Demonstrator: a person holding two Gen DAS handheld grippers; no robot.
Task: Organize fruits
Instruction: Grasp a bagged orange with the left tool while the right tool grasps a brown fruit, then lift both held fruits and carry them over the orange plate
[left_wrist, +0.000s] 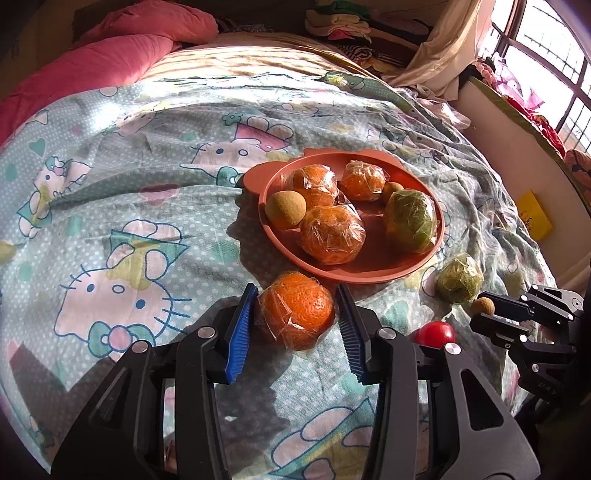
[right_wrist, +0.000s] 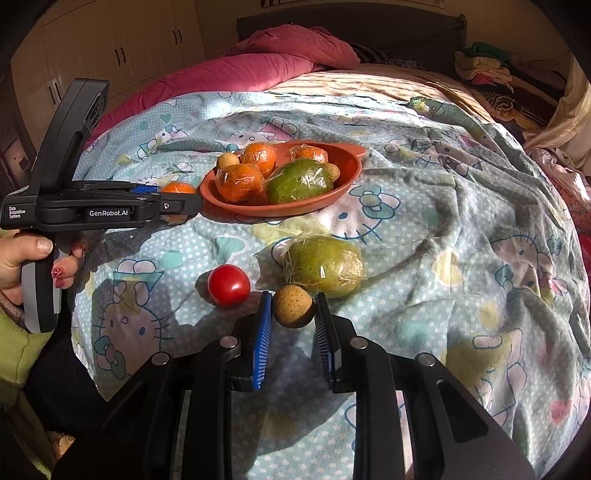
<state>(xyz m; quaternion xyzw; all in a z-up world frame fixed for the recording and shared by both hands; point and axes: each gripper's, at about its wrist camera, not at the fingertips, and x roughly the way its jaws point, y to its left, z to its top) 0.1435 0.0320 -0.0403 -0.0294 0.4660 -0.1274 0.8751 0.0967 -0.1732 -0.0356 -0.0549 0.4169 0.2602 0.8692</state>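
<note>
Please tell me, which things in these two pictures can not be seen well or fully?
- Small brown fruit at the plate's far side: left wrist view, mostly behind the green wrapped fruit.
- Red tomato: same view, lower half behind the left gripper.
- Wrapped orange: right wrist view, mostly behind that gripper.

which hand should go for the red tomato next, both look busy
Neither is free: the left fingers clamp a wrapped orange and the right fingers a small tan fruit. The right is nearer the tomato, once it unloads.
</note>
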